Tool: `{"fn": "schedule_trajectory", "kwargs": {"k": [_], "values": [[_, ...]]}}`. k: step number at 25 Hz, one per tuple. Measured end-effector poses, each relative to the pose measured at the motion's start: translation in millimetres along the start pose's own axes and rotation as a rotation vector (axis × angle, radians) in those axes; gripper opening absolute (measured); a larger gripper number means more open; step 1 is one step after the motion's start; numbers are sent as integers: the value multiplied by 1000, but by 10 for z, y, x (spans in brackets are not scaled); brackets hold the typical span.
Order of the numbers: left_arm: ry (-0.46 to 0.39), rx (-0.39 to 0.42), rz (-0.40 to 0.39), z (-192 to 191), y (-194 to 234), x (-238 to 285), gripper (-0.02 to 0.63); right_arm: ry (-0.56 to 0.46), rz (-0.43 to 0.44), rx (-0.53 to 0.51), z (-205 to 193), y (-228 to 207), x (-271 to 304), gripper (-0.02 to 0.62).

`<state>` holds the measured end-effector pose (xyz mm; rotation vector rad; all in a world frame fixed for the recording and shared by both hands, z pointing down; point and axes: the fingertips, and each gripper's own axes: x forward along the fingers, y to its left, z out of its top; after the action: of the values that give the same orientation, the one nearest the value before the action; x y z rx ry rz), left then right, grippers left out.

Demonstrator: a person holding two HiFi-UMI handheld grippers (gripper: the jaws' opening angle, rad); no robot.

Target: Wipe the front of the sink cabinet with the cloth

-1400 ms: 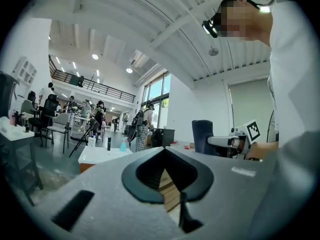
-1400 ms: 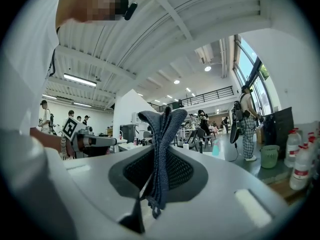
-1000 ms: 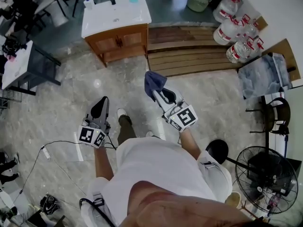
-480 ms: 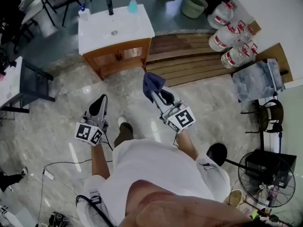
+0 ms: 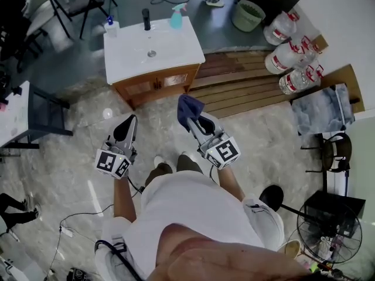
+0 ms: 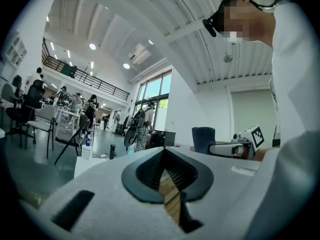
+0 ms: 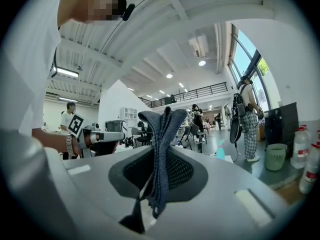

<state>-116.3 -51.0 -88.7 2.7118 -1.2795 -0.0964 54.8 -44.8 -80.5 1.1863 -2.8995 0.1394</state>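
The sink cabinet has a white top (image 5: 153, 48) and a brown wooden front (image 5: 157, 85); it stands ahead of me on the stone floor. A dark blue cloth (image 5: 188, 108) sticks up folded from my right gripper (image 5: 195, 120), which is shut on it, a short way from the cabinet's front right corner. In the right gripper view the cloth (image 7: 164, 144) hangs pinched between the jaws. My left gripper (image 5: 127, 127) is held level beside it to the left, shut with nothing in it, and apart from the cabinet.
A faucet (image 5: 146, 18), a blue spray bottle (image 5: 176, 19) and a small bottle (image 5: 109, 26) stand on the sink top. Wooden slats (image 5: 246, 78) lie to the cabinet's right, with water jugs (image 5: 288, 48) and a green bin (image 5: 246, 7) beyond. A black table frame (image 5: 42, 107) is at the left.
The person has stepped toward the cabinet, so it now looks nearer and larger. Both grippers keep the same pose, the right one still holding the cloth.
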Motion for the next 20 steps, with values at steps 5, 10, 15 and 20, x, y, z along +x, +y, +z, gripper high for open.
{"fn": "schedule_trajectory", "kwargs": {"k": [5,10,15,20], "values": [[31,21,54,-59,91,189,0,-11,34,-14,97,-320,249,57],[34,12,79,-74,137,277,0,-33,69,-16,185,-510,445,55],[39,1,101,-91,270,230,0,-17,96,-5,128,-437,610,57],[44,-6,88,-198,454,285,0,2,124,-13,-13,-312,819,55]]}}
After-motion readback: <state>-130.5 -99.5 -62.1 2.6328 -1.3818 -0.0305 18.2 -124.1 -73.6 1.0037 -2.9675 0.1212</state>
